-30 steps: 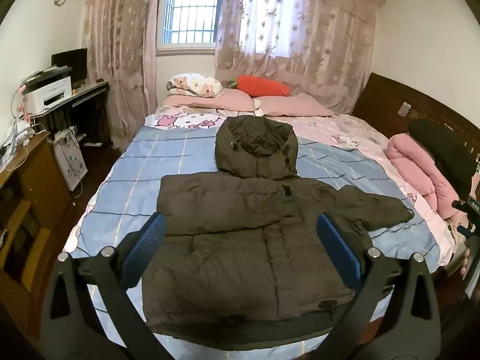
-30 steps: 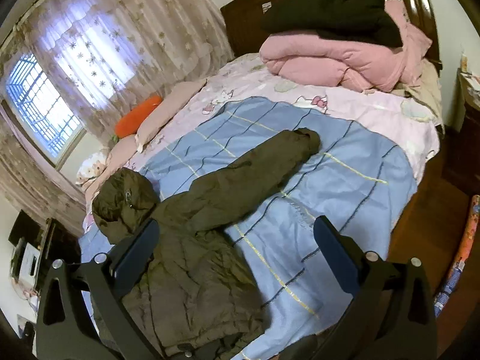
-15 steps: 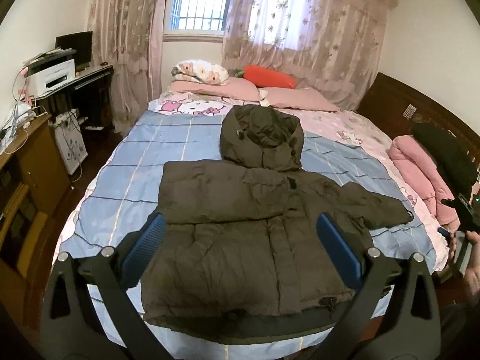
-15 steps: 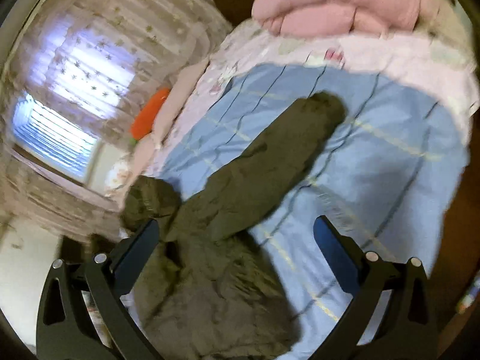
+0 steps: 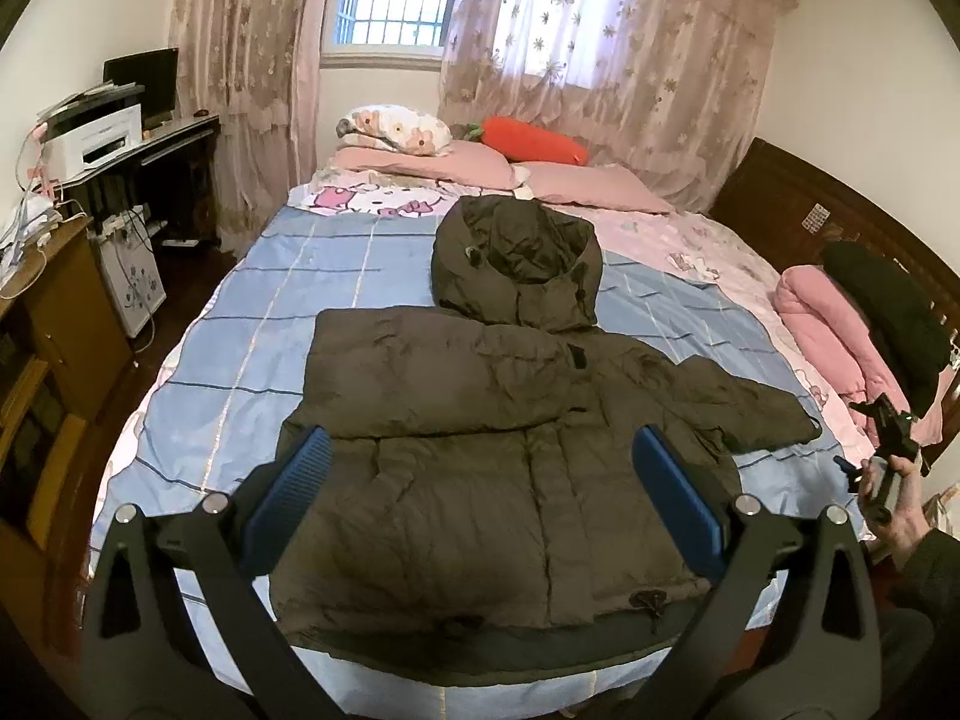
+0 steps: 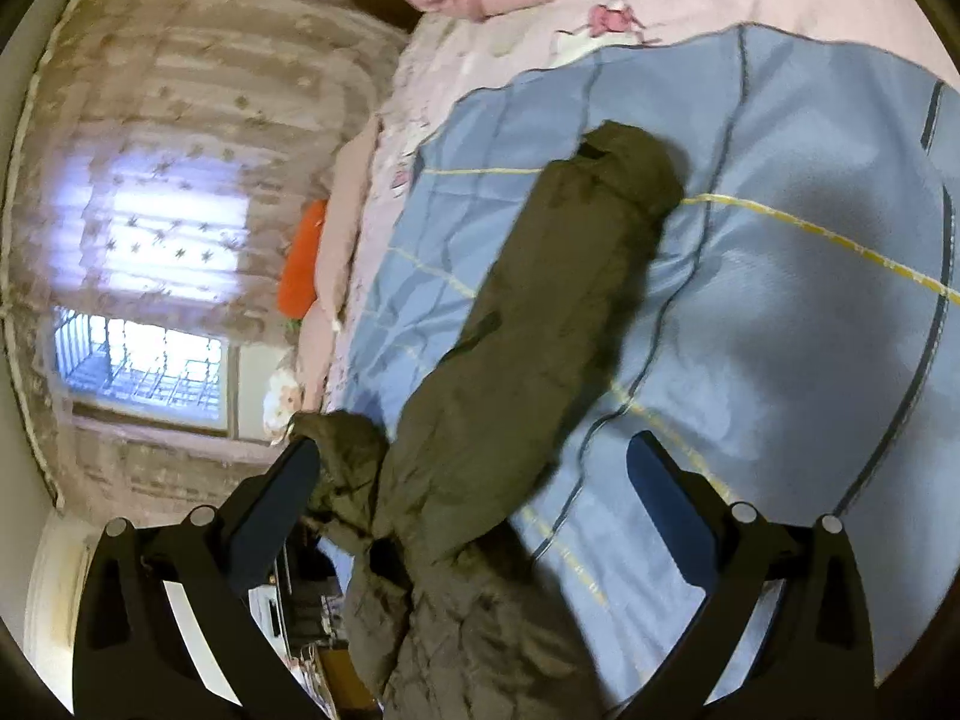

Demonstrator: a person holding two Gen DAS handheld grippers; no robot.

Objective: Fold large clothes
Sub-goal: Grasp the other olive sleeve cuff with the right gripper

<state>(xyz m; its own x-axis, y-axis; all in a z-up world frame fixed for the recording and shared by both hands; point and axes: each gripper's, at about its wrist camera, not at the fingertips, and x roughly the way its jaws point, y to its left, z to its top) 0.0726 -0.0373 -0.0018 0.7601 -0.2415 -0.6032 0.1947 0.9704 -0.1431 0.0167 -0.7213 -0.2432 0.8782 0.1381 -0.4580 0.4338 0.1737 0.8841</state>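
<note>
A dark olive hooded jacket (image 5: pixel 492 450) lies flat on the bed, hood toward the pillows. Its left sleeve is folded across the chest and its right sleeve (image 5: pixel 750 408) stretches out to the right. My left gripper (image 5: pixel 486 480) is open and empty, held above the jacket's lower body. My right gripper (image 6: pixel 474 474) is open and empty, tilted over the outstretched sleeve (image 6: pixel 540 312), which runs from between the fingers up to its cuff. The right gripper also shows in the left wrist view (image 5: pixel 882 450), held in a hand at the bed's right edge.
The bed has a blue checked sheet (image 5: pixel 252 360). Pink pillows and an orange carrot cushion (image 5: pixel 534 141) lie at the head. A folded pink quilt with dark clothing (image 5: pixel 852 324) sits at the right by the wooden headboard. A desk with a printer (image 5: pixel 96 132) stands on the left.
The right gripper has swung and rolled sideways, closing in over the outstretched sleeve. The left gripper has risen slightly and stayed open above the jacket.
</note>
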